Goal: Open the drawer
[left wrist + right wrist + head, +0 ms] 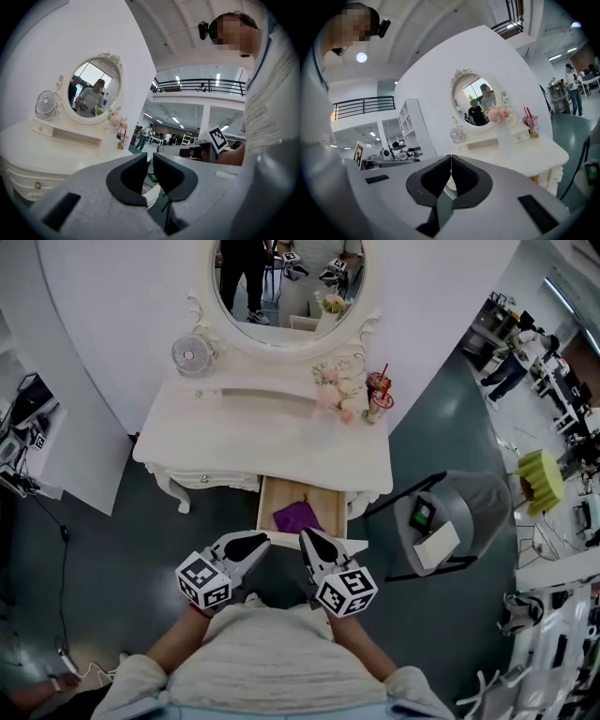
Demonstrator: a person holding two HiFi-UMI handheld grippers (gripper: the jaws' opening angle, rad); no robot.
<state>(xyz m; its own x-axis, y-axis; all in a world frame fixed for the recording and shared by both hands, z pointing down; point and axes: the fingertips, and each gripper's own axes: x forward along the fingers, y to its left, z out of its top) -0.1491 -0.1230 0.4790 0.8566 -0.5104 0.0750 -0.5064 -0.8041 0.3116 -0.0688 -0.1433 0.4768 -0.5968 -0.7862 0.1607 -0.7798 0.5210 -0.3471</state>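
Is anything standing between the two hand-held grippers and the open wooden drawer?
Nothing visible. The left hand-held gripper and right hand-held gripper hang near the front of the pulled-out light wooden drawer; a purple cloth lies inside.

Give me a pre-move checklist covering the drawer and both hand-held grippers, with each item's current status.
1. Drawer pulled out of the dressing table: ok.
2. Drawer at full extension: cannot tell.
3. Purple item lying inside the drawer: ok.
4. Right hand-held gripper shut and empty: ok.
5. Left hand-held gripper jaws slightly apart, nothing between them: ok.
6. Cup with straws upright on the tabletop: ok.
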